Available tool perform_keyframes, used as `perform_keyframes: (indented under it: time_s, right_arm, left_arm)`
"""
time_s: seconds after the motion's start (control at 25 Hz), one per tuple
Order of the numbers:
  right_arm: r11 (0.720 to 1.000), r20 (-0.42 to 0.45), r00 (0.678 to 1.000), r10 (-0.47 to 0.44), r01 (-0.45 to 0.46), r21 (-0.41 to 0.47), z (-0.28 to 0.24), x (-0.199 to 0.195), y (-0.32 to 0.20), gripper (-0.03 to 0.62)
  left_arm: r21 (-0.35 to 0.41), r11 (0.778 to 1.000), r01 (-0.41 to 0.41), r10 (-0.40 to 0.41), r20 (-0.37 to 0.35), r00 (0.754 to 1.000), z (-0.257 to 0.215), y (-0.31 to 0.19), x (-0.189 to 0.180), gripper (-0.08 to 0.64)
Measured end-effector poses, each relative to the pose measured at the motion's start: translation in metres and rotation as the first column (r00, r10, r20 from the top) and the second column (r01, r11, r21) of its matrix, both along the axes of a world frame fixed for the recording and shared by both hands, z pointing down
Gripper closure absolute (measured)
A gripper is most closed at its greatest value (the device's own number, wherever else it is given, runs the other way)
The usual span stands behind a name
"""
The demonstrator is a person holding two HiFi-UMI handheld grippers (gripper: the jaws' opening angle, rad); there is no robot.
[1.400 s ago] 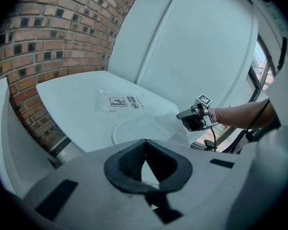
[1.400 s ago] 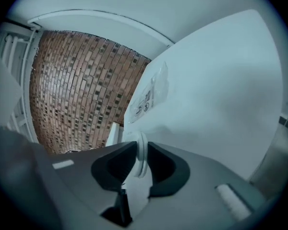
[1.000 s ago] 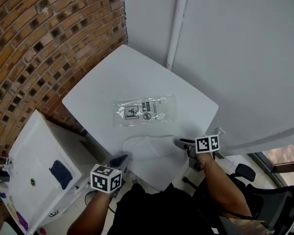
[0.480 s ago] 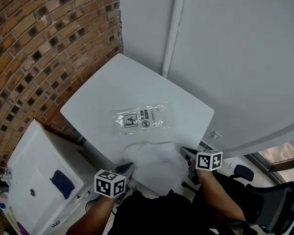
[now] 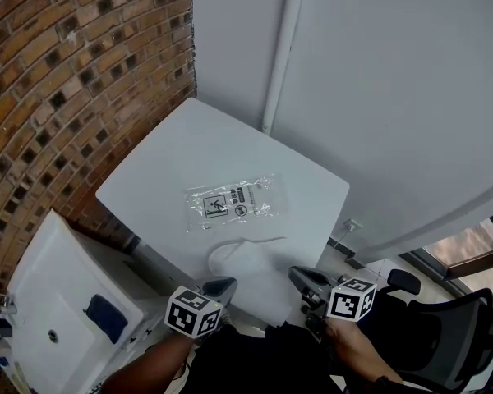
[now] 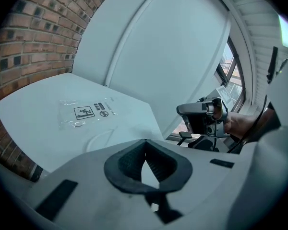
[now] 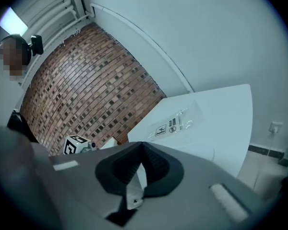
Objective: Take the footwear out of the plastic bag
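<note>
Step in hand, as judged: the close of the task, with both grippers clear of the work. Left gripper (image 5: 218, 286), on the person's side of the plastic bag (image 5: 230, 204) and off the desk (image 5: 164, 162) edge, has its fingers pressed together on nothing. The bag lies flat near the desk's middle and looks empty. The white footwear (image 5: 248, 261) lies bare on the desk just on the person's side of the bag, apart from it and from both grippers. Right gripper (image 5: 301, 276), right of the bag and nearer the person, is closing its fingers to contact, with nothing between them.

The next move probably calls only for a check that the bag holds no second piece.

The head view alone shows bag, footwear and both grippers together. The left gripper view adds the right gripper held in a hand (image 6: 240, 123) before a window (image 6: 229, 75). The right gripper view adds the left marker cube (image 7: 77, 145) against the brick wall (image 7: 86, 80). In both, the white footwear barely shows.
</note>
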State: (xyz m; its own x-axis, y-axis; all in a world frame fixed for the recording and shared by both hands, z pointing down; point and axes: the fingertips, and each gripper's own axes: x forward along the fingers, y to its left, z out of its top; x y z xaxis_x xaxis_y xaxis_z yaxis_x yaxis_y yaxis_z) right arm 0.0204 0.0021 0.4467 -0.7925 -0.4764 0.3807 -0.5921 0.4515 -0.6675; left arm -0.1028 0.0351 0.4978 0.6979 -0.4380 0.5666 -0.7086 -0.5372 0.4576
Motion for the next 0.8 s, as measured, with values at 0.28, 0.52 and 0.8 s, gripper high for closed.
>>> perform_keyframes:
  time_s: [0.28,0.52,0.8]
  right_arm:
    - [0.992,-0.039,0.992,-0.120,0.122,0.039,-0.020,-0.004,0.048,0.591]
    - [0.976,-0.082,0.976,-0.203,0.209,0.065,-0.024,0.014,0.071,0.591]
    - [0.945,-0.064,0.961,-0.270,0.277,0.176,-0.039,0.055,0.111,0.591]
  left_arm:
    - [0.034,0.998,0.060,-0.059,-0.020,0.998,-0.020,0.017,0.008,0.554]
    - [0.069,0.983,0.170,-0.168,-0.030,0.985,-0.041,0.050,0.022,0.554]
    - [0.111,0.957,0.267,-0.266,-0.026,0.964,-0.055,0.096,0.081,0.554]
